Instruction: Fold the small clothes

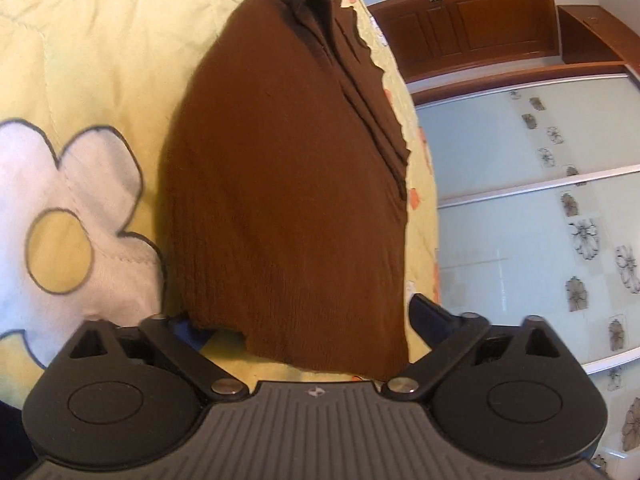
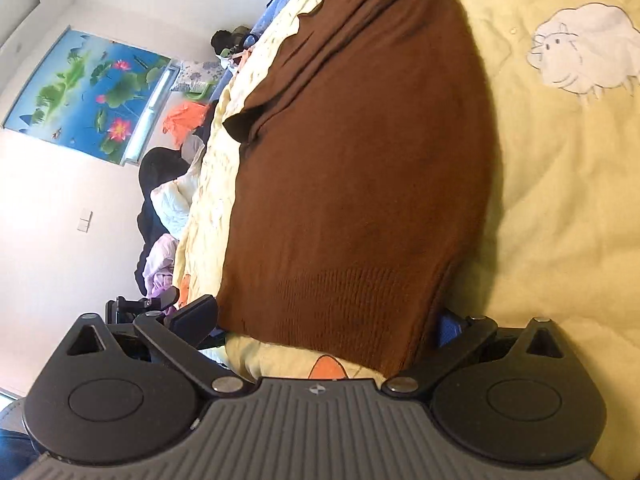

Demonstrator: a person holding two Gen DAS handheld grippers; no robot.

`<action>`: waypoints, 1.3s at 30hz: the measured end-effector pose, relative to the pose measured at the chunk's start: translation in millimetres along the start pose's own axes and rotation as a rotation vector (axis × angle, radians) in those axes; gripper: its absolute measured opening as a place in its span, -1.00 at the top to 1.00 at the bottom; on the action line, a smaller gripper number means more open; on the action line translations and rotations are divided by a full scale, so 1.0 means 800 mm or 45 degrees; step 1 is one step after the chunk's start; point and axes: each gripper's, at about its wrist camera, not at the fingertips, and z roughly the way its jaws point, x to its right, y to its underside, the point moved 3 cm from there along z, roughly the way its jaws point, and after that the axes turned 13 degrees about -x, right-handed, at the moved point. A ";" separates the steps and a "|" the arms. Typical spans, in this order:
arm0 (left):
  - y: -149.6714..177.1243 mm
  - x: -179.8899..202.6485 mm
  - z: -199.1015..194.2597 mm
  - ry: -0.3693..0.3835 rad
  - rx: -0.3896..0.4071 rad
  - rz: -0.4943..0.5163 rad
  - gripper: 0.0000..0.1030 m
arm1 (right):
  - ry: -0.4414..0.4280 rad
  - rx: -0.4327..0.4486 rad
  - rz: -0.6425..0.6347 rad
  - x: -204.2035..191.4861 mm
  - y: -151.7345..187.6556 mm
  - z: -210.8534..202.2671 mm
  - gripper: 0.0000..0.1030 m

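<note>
A brown knit garment lies on a pale yellow quilt, folded lengthwise with layered edges along one side. My left gripper is open, its jaws spread wide on either side of the garment's near hem, one finger above the cloth and the other mostly hidden under it. In the right wrist view the same garment fills the middle. My right gripper is open too, its jaws straddling the near ribbed hem, one finger clear of the cloth.
The quilt has white flower and sheep patches. A glass sliding wardrobe and wooden cabinets stand beside the bed. Other clothes are piled at the bed's far side under a lotus picture.
</note>
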 end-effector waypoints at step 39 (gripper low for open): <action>-0.403 0.160 0.098 -0.507 0.104 0.520 0.44 | 0.030 0.308 -0.048 0.034 -0.471 0.060 0.70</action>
